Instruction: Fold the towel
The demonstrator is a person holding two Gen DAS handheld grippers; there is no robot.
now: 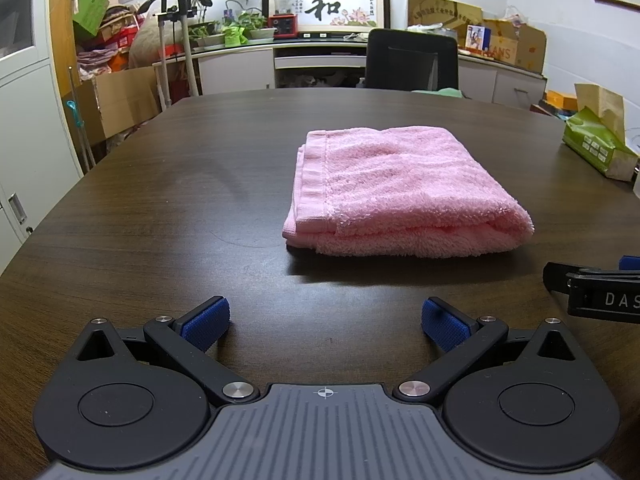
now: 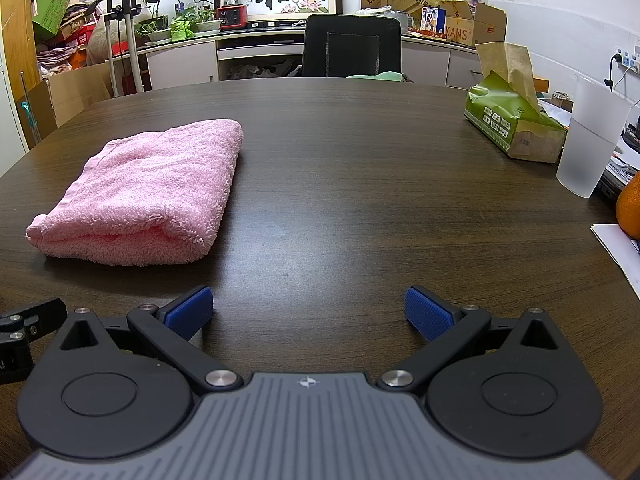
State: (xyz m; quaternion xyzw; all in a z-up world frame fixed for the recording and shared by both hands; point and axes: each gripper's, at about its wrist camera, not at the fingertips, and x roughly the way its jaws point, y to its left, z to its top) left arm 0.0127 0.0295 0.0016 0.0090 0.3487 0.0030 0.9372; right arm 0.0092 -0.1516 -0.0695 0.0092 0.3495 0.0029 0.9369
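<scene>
We're looking out over the dark wood desk (image 1: pixel 160 208) and there it is, the pink towel (image 1: pixel 404 192), lying folded into a thick rectangular bundle, several layers stacked, its banded hem along the left side and a rounded fold at the near right corner. Our left gripper (image 1: pixel 326 322) sits low over the desk just short of the towel, jaws spread wide, blue pads (image 1: pixel 206 322) apart with nothing between them, only bare desk. Over on the right wrist view, our right gripper (image 2: pixel 308 312) is the same story: jaws wide open, empty, pointing across open desk, with the towel (image 2: pixel 140 196) off to its left and ahead, clear of the pads. Neither gripper touches the cloth. The two grippers sit side by side; a black edge of the right one shows at the right margin of the left view. To the right on the desk we've got a green tissue box (image 2: pixel 516 124) with a brown sheet sticking up, a frosted plastic cup (image 2: pixel 592 144) just beside it, and something orange (image 2: pixel 630 208) at the very edge. A black office chair (image 2: pixel 352 46) stands at the far side of the desk.
</scene>
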